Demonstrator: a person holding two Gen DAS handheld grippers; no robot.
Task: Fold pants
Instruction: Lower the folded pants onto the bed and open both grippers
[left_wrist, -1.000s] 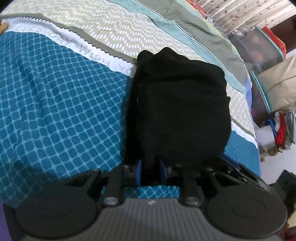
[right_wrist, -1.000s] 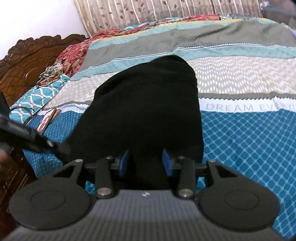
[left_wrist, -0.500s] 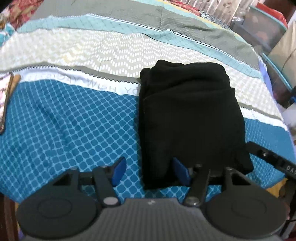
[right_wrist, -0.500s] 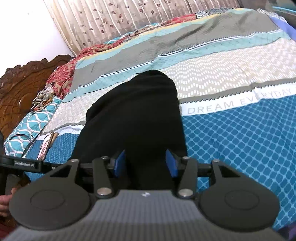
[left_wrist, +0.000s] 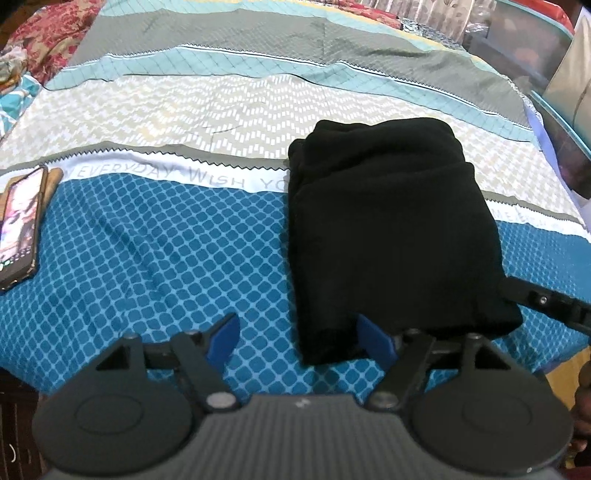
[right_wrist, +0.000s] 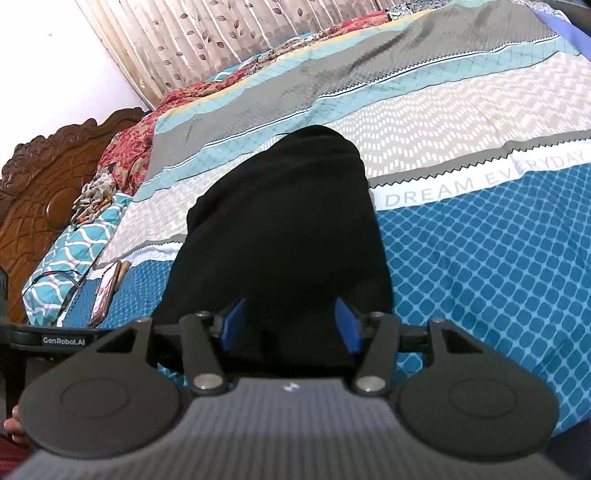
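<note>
While the black fabric pants (left_wrist: 391, 229) lie as a compact folded bundle on the patterned blue-and-grey bedspread (left_wrist: 147, 251), folding looks finished; left gripper (left_wrist: 299, 338) and right gripper (right_wrist: 288, 325) both gape wide, holding nothing; next, probably withdrawing from the near edge.

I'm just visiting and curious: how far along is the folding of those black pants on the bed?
Nearly finished, it seems. The black pants already lie as a compact layered bundle on the patterned bedspread. In hand: nothing. The left tongs are spread wide at the bundle's near corner, and the right tongs are open over its near edge, gripping no cloth. What is left is probably only drawing both away, perhaps a final tidy.
</note>
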